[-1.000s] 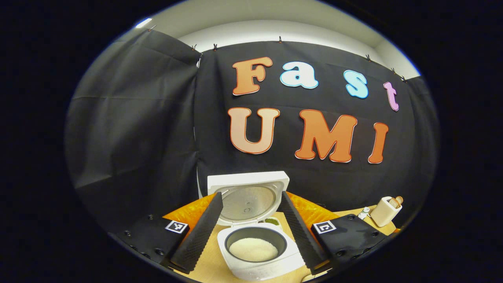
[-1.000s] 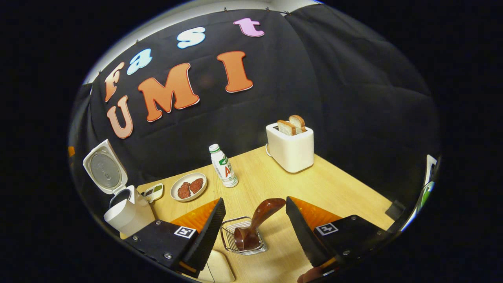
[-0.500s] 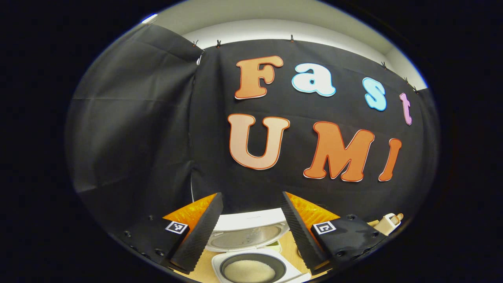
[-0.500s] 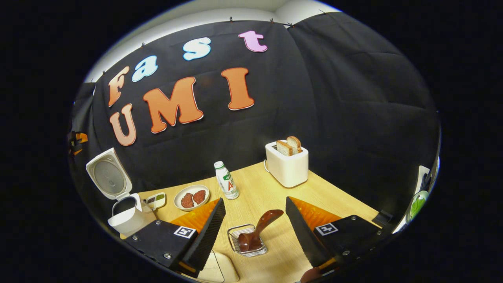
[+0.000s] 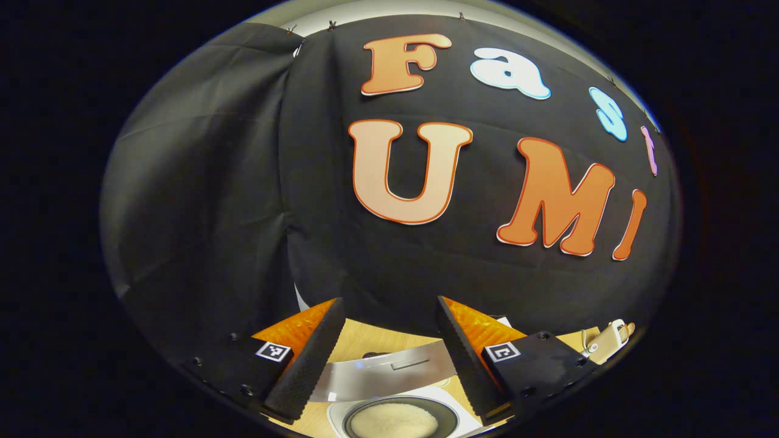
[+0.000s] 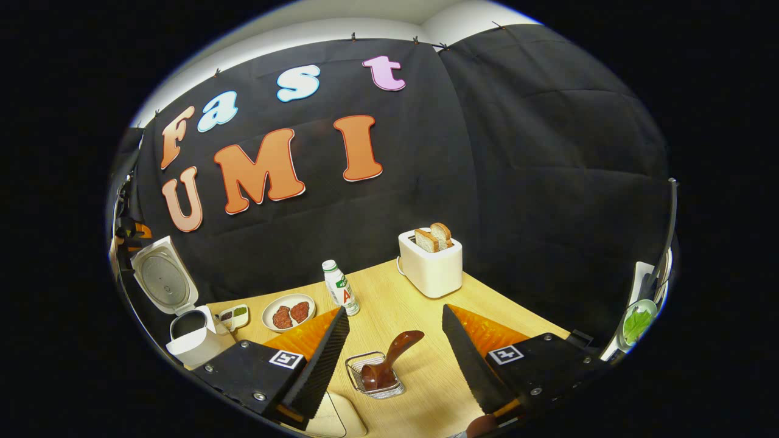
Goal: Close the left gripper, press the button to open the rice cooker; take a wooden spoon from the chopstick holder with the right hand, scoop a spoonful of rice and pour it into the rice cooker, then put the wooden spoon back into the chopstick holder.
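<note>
Two grippers stand with jaws spread, holding nothing. We see the rice cooker (image 6: 192,340) at the table's (image 6: 481,295) left end, lid up, rice in its pot (image 5: 394,420) below the left gripper (image 5: 384,359). The wooden spoon (image 6: 389,360) leans in the chopstick holder (image 6: 375,376) between the right gripper's (image 6: 395,359) fingers. We judge the task at its end; only withdrawal remains.

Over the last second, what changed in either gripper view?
The left gripper lifted and closed in above the rice cooker, whose lid now shows edge-on. The right gripper backed away from the chopstick holder, where the wooden spoon sits. Nothing was gripped or released. Both grippers stayed open, the cooker open with rice inside, the tabletop items unmoved.
</note>
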A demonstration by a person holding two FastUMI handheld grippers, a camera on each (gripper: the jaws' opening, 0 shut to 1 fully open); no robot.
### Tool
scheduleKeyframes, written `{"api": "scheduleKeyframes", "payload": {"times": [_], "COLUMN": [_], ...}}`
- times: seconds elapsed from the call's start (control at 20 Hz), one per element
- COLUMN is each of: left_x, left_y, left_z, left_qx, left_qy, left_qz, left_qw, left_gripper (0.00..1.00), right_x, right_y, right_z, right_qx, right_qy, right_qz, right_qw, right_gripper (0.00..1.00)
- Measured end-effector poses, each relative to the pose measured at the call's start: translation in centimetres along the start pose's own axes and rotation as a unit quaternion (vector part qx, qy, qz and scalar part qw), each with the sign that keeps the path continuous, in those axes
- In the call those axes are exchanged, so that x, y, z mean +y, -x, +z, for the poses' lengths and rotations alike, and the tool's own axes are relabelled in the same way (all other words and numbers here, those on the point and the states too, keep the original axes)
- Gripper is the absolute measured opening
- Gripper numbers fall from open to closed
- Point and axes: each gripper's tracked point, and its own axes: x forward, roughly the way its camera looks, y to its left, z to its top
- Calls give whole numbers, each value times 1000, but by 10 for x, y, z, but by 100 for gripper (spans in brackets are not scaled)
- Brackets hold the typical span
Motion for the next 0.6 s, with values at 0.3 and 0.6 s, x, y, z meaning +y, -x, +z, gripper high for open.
{"api": "scheduleKeyframes", "payload": {"times": [0.3,0.6], "left_x": [-10,-27], "left_y": [14,59], "left_z": [-14,-45], "left_qx": [-1,10], "left_qy": [-6,-1], "left_qz": [-19,-53], "left_qw": [1000,999], "left_gripper": [100,99], "right_x": [9,15], "right_y": [-1,7], "right_z": [3,18], "right_qx": [1,-17], "right_qy": [-4,24], "right_qz": [16,40], "right_qw": [1000,999], "right_gripper": [95,95]}}
